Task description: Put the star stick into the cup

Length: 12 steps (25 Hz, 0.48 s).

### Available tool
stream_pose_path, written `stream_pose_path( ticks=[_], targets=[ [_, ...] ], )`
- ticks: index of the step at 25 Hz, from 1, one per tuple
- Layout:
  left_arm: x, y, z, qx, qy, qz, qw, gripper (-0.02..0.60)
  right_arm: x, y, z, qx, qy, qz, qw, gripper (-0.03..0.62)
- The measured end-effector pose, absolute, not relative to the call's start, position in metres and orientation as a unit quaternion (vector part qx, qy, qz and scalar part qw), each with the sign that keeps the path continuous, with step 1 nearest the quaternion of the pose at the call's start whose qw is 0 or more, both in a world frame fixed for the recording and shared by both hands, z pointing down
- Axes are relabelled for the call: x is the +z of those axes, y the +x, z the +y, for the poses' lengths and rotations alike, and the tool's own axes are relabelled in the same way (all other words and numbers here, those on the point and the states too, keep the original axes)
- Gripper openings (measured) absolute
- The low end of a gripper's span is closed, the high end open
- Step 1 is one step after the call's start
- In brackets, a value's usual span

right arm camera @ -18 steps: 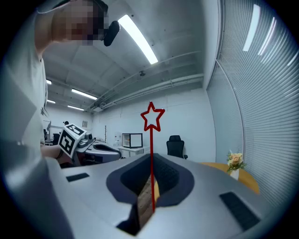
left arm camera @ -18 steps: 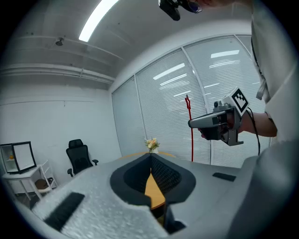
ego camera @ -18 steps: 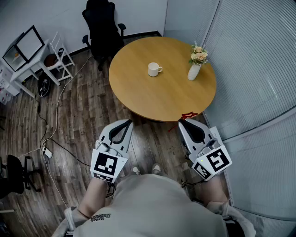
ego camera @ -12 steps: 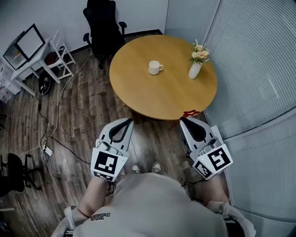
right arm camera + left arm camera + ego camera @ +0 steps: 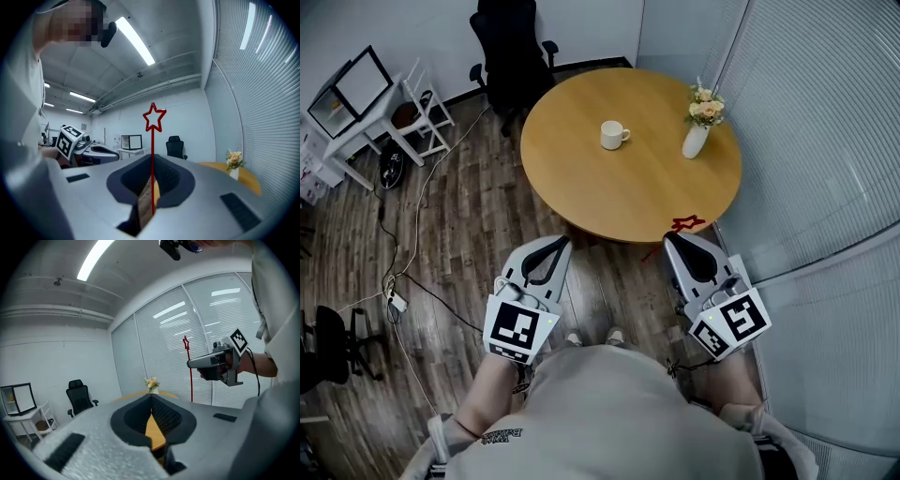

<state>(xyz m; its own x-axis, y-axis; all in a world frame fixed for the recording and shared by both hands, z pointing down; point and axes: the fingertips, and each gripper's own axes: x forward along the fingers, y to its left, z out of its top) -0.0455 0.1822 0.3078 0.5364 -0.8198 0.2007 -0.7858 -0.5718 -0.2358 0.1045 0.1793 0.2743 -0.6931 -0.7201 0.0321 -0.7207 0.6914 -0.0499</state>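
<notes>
From the head view we see both grippers held low over the wood floor (image 5: 478,216), just short of the near edge of the round counter (image 5: 619,192), the left gripper (image 5: 555,246) towards that edge's left and the right gripper (image 5: 676,239) towards its right. Only this view shows the white cup (image 5: 613,137), which stands upright a little beyond the counter's middle with its handle to the right, well apart from both grippers. The vase of flowers (image 5: 695,141) stands near the counter's right edge. Here the star stick (image 5: 684,224) is only a small red mark at the right gripper's tip, overlapping the counter's near edge. The right gripper view tells us more: the fingers are closed on the stick's thin red shaft (image 5: 152,164), and it rises straight up between them to an outlined star. The left gripper view shows that stick from the side, upright above the right gripper. It also shows the left gripper's own fingers (image 5: 161,411) brought together at the tip with nothing between them, only a sliver of the counter showing through the gap behind. An office chair (image 5: 508,47) stands beyond the counter's far-left edge.
</notes>
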Motion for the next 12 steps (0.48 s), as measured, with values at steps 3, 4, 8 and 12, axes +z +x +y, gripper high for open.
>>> stream_pose_path(
  ticks=[3,4,8,12],
  targets=[
    [0.308,-0.039,0.179,-0.146,-0.873,0.461,0.059,0.021,0.274,0.108,0.174,0.025,0.384,-0.923,0.006,0.035],
    [0.308,-0.037,0.179,-0.145,-0.873,0.462,0.058,0.021,0.273,0.110,0.173,0.024,0.381,-0.924,0.007,0.035],
    [0.309,-0.014,0.168,-0.145,-0.868,0.470,0.059,0.021,0.274,0.133,0.161,0.018,0.373,-0.928,0.003,0.035],
    [0.305,0.000,0.164,-0.146,-0.865,0.475,0.068,0.021,0.272,0.144,0.157,0.009,0.363,-0.932,0.002,0.035]
  ],
)
